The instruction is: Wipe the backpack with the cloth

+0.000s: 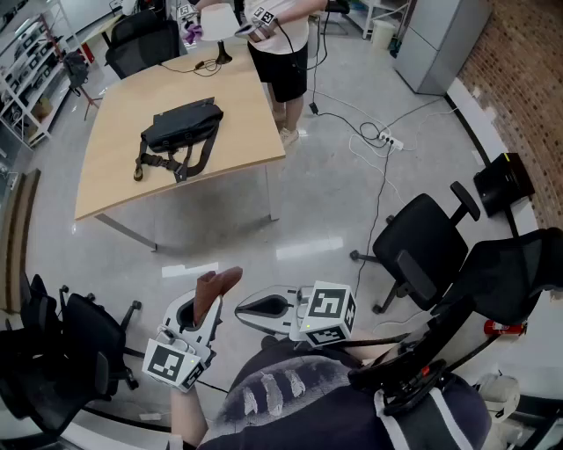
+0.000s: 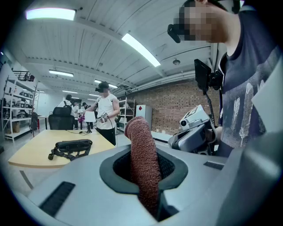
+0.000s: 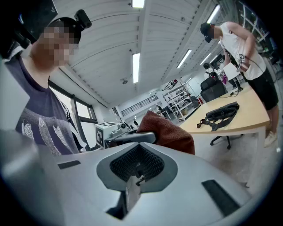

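The black backpack [image 1: 180, 132] lies flat on the wooden table [image 1: 114, 176], far ahead of both grippers. My left gripper [image 1: 201, 309] is shut on a rolled brown cloth [image 1: 216, 290] that sticks up out of its jaws. The left gripper view shows the cloth [image 2: 142, 163] upright in the jaws and the backpack [image 2: 70, 146] small at the left. Just right of the cloth, my right gripper [image 1: 243, 308] points left, shut with nothing in it. In the right gripper view the cloth [image 3: 166, 132] shows beyond the shut jaws and the backpack [image 3: 221, 114] lies far off.
Another person [image 1: 277, 35] stands at the table's far side beside a white lamp [image 1: 218, 22]. Black office chairs stand at right [image 1: 422, 242] and lower left [image 1: 79, 343]. Cables and a power strip [image 1: 387, 139] lie on the floor. A grey cabinet [image 1: 440, 39] stands at the back.
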The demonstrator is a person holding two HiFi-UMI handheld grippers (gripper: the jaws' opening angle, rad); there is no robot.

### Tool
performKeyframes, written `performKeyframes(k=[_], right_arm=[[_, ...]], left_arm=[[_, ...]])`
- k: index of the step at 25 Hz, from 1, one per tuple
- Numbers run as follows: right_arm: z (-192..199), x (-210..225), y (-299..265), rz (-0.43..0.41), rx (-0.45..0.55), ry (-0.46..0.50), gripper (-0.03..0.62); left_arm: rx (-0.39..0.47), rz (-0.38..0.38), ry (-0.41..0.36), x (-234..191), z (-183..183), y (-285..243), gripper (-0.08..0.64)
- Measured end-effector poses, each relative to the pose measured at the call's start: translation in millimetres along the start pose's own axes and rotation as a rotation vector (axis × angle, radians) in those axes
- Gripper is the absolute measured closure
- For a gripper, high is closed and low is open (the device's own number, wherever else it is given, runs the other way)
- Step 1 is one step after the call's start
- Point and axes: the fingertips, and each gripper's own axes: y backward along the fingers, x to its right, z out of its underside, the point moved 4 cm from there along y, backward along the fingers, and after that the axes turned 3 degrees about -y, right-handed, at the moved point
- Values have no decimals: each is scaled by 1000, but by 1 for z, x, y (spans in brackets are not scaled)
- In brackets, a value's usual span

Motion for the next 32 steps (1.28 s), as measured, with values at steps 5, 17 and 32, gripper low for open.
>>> performKeyframes(k=[5,17,32], right_arm=[[-30,43,35,-8,7,23,589],[-84,135,89,-18,-16,7,589],[-162,254,-57,152,-97,41,589]], left_arm=[[-14,-15,-26,-8,-15,-60,502],[-51,-70,-67,-40,-43,-160,502],[33,-39,127,-291,-33,-218,502]])
